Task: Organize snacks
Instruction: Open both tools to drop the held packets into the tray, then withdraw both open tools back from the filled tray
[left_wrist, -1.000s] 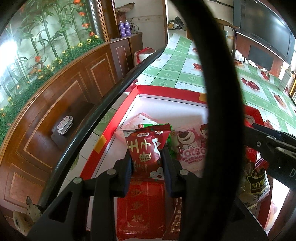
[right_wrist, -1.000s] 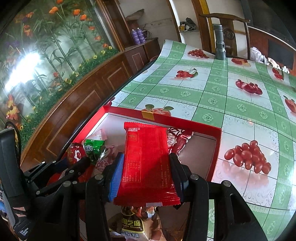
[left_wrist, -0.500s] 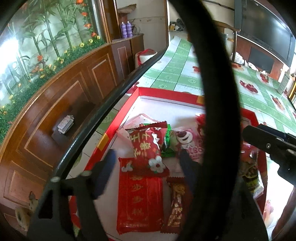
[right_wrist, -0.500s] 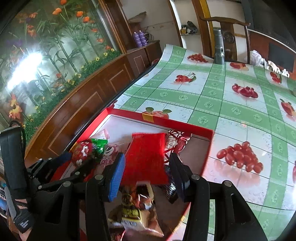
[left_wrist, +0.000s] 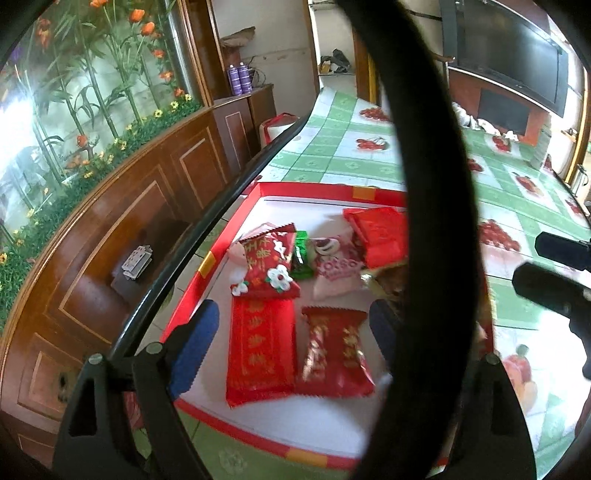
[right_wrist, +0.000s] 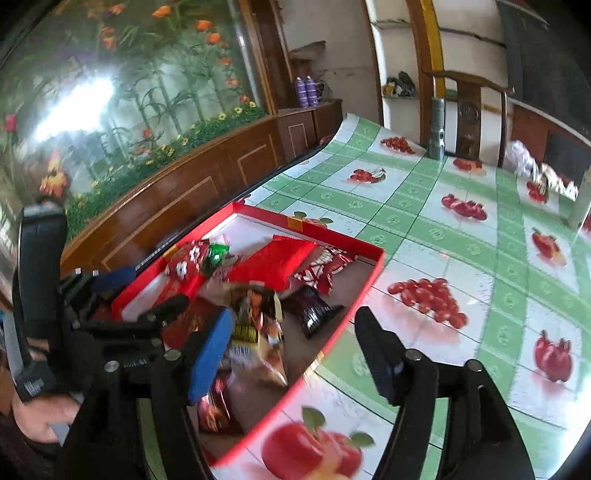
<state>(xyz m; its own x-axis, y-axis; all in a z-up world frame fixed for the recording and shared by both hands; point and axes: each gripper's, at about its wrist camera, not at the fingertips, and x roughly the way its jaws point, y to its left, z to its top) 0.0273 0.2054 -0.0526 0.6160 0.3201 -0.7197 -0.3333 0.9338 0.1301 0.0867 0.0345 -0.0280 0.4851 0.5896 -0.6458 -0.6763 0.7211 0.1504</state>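
Your left gripper (left_wrist: 291, 332) hangs spread and empty over the flat red packets (left_wrist: 260, 347); your right gripper (right_wrist: 295, 339) gapes empty too. Snacks lie sorted in the red tray (right_wrist: 364, 286), table (right_wrist: 424, 206) beyond.

My table (right_wrist: 424, 229) has a green-checked fruit-print cloth on it, with the red snack tray (right_wrist: 371, 278) sitting at its near left edge and a grey metal flashlight (right_wrist: 437, 127) standing at the far edge.
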